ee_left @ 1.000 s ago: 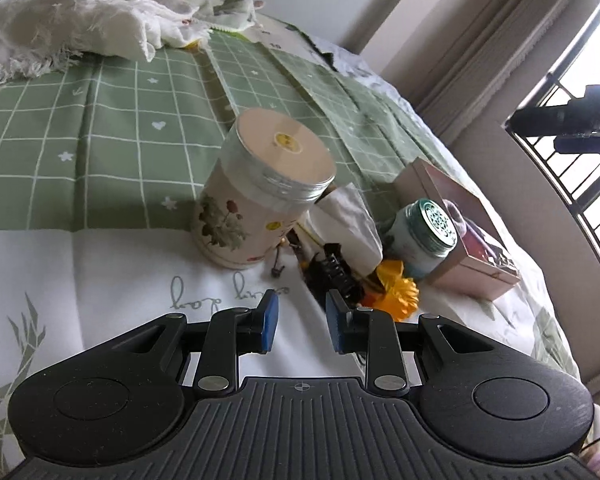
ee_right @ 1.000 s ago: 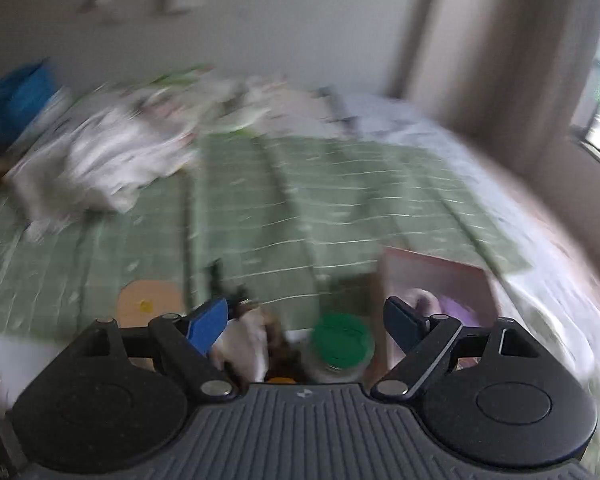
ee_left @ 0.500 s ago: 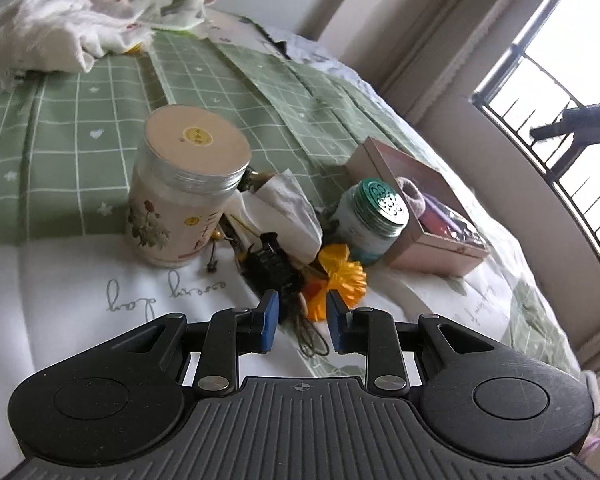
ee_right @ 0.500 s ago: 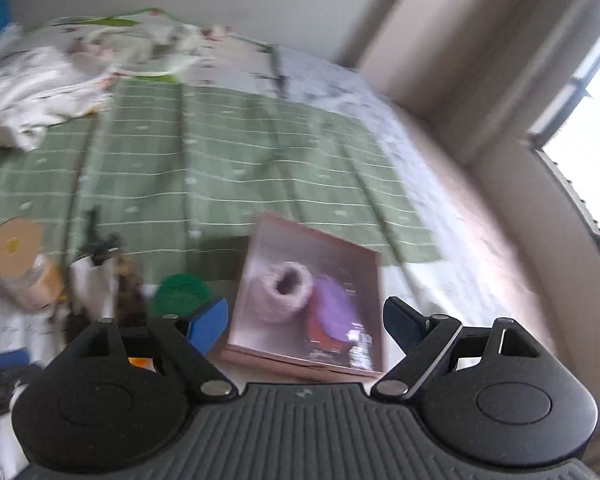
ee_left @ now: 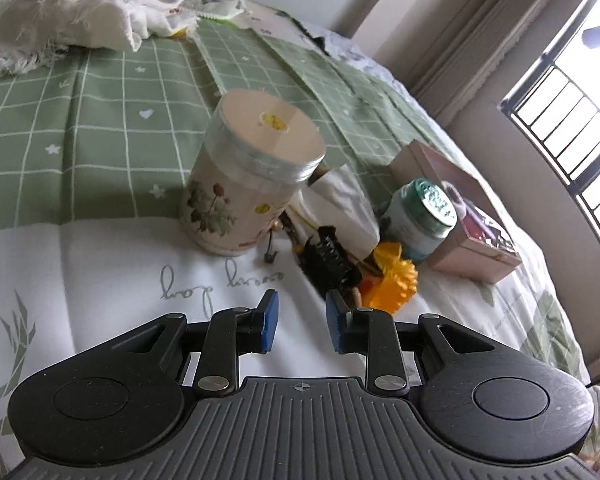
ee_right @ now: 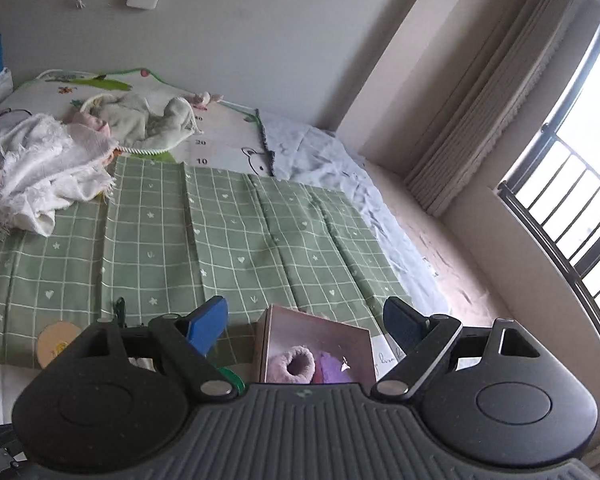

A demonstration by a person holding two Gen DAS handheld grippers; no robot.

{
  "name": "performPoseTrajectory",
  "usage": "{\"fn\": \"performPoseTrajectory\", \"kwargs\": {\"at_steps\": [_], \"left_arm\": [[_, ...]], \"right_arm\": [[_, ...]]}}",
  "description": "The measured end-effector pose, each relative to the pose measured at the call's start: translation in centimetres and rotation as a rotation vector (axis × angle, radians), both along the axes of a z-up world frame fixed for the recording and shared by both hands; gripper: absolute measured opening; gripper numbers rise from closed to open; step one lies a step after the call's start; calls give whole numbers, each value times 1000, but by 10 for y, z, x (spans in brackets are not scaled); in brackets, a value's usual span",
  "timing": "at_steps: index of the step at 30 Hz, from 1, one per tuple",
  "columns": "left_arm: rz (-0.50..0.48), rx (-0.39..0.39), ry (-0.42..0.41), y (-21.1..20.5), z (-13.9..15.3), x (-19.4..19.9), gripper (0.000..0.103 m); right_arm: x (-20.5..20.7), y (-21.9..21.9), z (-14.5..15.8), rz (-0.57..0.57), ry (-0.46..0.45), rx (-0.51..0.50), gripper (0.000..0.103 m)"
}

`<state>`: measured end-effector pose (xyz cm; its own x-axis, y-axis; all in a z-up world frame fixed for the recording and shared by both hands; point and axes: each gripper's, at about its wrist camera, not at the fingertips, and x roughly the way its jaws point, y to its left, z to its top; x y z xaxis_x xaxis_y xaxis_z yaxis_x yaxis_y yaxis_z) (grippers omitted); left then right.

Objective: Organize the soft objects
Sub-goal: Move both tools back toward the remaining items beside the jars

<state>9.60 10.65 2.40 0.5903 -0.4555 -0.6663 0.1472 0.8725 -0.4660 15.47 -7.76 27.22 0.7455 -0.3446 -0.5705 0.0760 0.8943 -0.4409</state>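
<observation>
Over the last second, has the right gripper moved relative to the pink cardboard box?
Yes. The right gripper has shifted toward the window side: against the pink cardboard box, which sat under its right tong a second ago, it now hangs centred over the box, tongs open.

I see the bed [ee_left: 112, 272] under a white cover, with a green checked blanket [ee_left: 100, 128] spread across it. On the cover stand 2 jars: a floral jar [ee_left: 244, 184] and a green-lidded jar [ee_left: 420, 216], with a pink box [ee_left: 472, 256] just beside the latter. A rumpled white cloth [ee_right: 40, 172] lies on the blanket's far end.
</observation>
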Motion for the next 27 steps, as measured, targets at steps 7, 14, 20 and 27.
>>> {"fn": "performPoseTrajectory", "kwargs": {"at_steps": [7, 14, 20, 27], "left_arm": [[15, 25, 20, -1, -7, 4, 28], [23, 54, 9, -10, -6, 5, 28], [26, 86, -34, -16, -8, 0, 28], [-95, 204, -139, -54, 0, -10, 29]], "right_arm": [[0, -13, -35, 35, 53, -17, 86], [-28, -40, -105, 40, 58, 221, 86], [-72, -44, -180, -80, -81, 306, 86], [-110, -70, -233, -55, -16, 190, 86]]}}
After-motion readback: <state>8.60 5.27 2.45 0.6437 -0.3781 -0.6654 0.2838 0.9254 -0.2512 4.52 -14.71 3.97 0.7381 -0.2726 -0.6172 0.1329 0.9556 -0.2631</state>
